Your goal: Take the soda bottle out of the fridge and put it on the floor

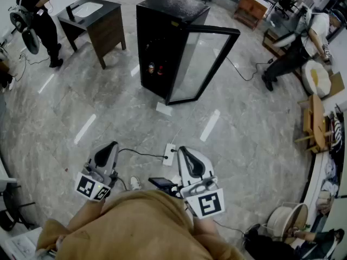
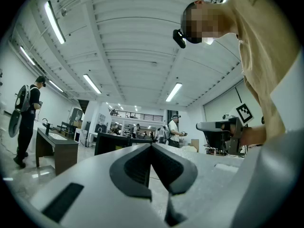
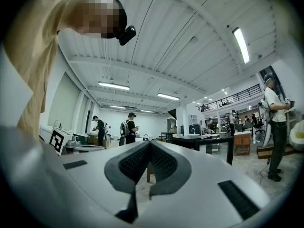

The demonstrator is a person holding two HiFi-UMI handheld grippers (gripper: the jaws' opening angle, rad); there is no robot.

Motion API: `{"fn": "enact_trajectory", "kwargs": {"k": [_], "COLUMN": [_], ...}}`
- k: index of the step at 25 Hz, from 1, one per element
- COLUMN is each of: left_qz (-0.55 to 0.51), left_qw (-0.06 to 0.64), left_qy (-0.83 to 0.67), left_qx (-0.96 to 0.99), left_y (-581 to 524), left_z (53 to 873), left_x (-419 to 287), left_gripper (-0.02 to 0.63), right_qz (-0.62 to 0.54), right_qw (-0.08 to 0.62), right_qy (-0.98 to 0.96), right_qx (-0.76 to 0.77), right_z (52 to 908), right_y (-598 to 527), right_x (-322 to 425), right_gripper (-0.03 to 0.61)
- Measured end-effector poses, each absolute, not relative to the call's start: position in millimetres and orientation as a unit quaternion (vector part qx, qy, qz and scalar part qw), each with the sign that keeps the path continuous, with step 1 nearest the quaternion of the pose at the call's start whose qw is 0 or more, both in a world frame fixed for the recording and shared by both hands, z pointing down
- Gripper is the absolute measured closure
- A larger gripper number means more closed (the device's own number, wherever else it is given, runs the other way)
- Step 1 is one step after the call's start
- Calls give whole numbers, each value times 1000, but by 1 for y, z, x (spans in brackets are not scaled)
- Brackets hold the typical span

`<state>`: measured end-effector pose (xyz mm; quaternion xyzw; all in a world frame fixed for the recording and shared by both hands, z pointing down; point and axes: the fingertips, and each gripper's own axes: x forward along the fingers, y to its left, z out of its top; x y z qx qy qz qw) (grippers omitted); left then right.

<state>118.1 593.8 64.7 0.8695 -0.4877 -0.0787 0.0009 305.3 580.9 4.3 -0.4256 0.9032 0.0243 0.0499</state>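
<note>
Grey marbled floor (image 1: 70, 107) fills the head view of a wide workshop hall. A black fridge (image 1: 162, 31) stands well ahead with its glass door (image 1: 203, 64) swung open. Two small bottles (image 1: 152, 68) stand side by side low inside it; which one is the soda I cannot tell. Left of the fridge is a dark table (image 1: 103, 26) with a sink set in it. A white power strip (image 1: 169, 153) and its cable lie on the floor just ahead of the left gripper (image 1: 110, 147) and right gripper (image 1: 183, 151), both held close to the body and far from the fridge.

From the left gripper view, unlike from above, a ribbed white ceiling (image 2: 142, 42) with strip lights shows. Its jaws meet tip to tip with nothing between them. The same table (image 2: 57, 148) and a standing person (image 2: 26, 118) are at the left.

Over in the right gripper view, the jaws are likewise pressed together and empty, and the other gripper's marker cube (image 3: 57, 139) sits at the left edge. Two people (image 3: 129, 127) stand far back, another person (image 3: 275, 122) at the right.
</note>
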Motion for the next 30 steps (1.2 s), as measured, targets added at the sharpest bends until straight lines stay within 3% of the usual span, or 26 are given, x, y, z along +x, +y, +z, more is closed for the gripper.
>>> {"fn": "enact_trajectory", "kwargs": {"k": [12, 19, 30], "left_qz": [-59, -50, -55], "left_qw": [-8, -5, 29], "left_qy": [-532, -574, -584], "left_qx": [845, 818, 809], "left_y": [620, 629, 594], "left_z": [72, 84, 114], "left_x": [132, 119, 87], "left_gripper": [614, 615, 615], "right_qz": [29, 48, 29], "right_qw": [44, 1, -13], "right_qy": [908, 909, 917], "right_qx": [-417, -414, -398], "right_z": [19, 43, 57], "right_y": [583, 582, 543], "right_x": [334, 337, 300], "right_gripper": [580, 578, 578]}}
